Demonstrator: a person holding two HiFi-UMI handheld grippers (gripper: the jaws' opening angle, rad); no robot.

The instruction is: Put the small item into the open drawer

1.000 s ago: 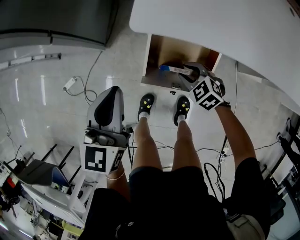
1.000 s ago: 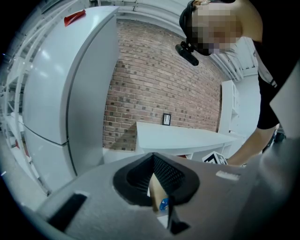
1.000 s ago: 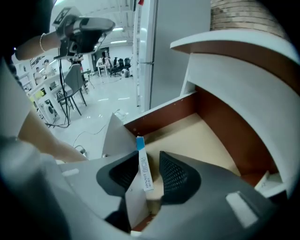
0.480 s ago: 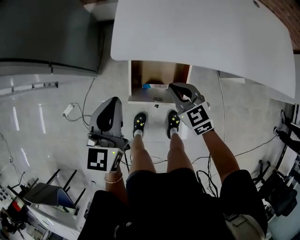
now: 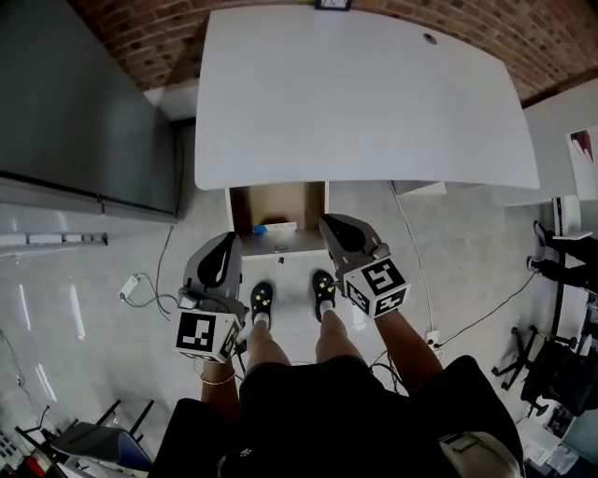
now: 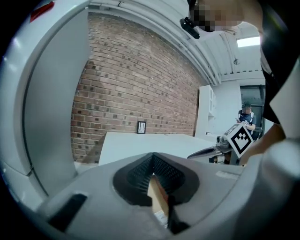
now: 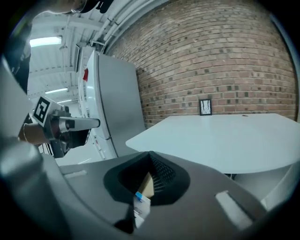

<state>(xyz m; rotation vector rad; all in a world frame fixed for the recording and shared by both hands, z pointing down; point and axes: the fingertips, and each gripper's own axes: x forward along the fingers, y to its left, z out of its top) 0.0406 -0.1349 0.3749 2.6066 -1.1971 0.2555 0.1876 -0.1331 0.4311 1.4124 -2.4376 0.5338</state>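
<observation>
Head view: a white table (image 5: 364,103) stands against a brick wall (image 5: 280,11) at the top of the frame. A grey cabinet (image 5: 84,93) is at upper left, and pale glossy floor (image 5: 93,289) fills the lower left. Below the table's near edge the open drawer (image 5: 245,207) shows its wooden inside. The small item (image 5: 275,227) lies in it near the front, long axis left to right, blue end to the left. The left gripper (image 5: 227,241) and right gripper (image 5: 327,224) hang in front of the drawer.

Left gripper view: its jaws are together, empty. Only this view shows a framed picture (image 6: 141,127) on the brick, left of centre.

Right gripper view: its jaws are closed on nothing. The small item shows beyond them at lower centre, blue end upward.
</observation>
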